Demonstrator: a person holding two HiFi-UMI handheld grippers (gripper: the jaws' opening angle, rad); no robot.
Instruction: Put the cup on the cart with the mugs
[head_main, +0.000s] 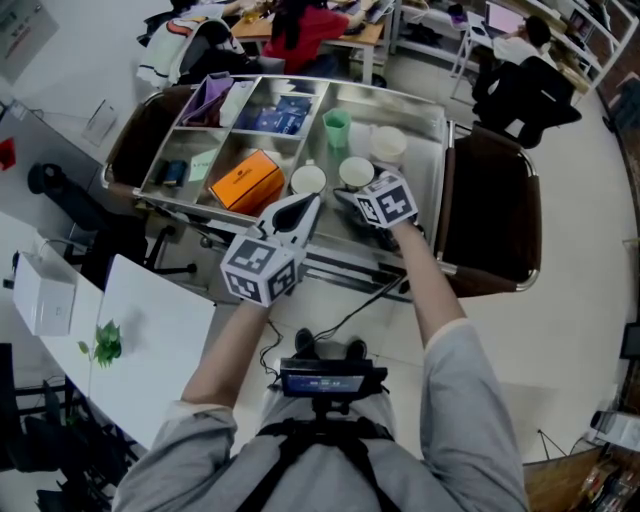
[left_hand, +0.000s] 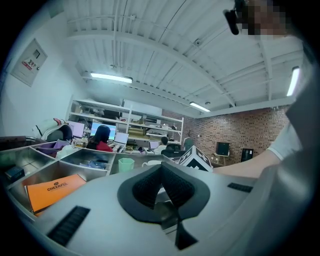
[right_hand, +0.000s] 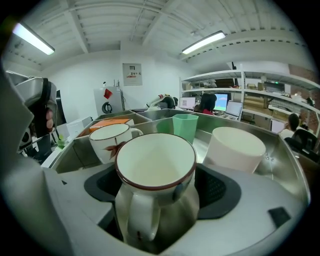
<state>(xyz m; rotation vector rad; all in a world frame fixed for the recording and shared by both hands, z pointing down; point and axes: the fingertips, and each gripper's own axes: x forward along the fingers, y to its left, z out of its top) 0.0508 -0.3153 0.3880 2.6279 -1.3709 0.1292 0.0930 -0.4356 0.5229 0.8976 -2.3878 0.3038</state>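
A white cup with a brown rim (right_hand: 155, 160) stands on the cart's steel tray (right_hand: 286, 165), its handle turned toward the camera. My right gripper (right_hand: 156, 177) is open around it, a jaw on each side and a thin dark gap at the right pad. The head view shows the same cup (head_main: 356, 171) just ahead of the right gripper (head_main: 357, 184). A leaf-patterned mug (right_hand: 111, 140) (head_main: 308, 180) stands close on its left. My left gripper (head_main: 303, 207) (left_hand: 161, 172) hangs in front of the cart, shut and empty.
An upturned white cup (right_hand: 234, 147) (head_main: 388, 144) and a green cup (right_hand: 184, 126) (head_main: 336, 127) stand behind the cup. An orange box (head_main: 245, 180) (left_hand: 52, 189) fills a left compartment. Brown chairs (head_main: 495, 215) flank the cart. A white table (head_main: 150, 330) is at my left.
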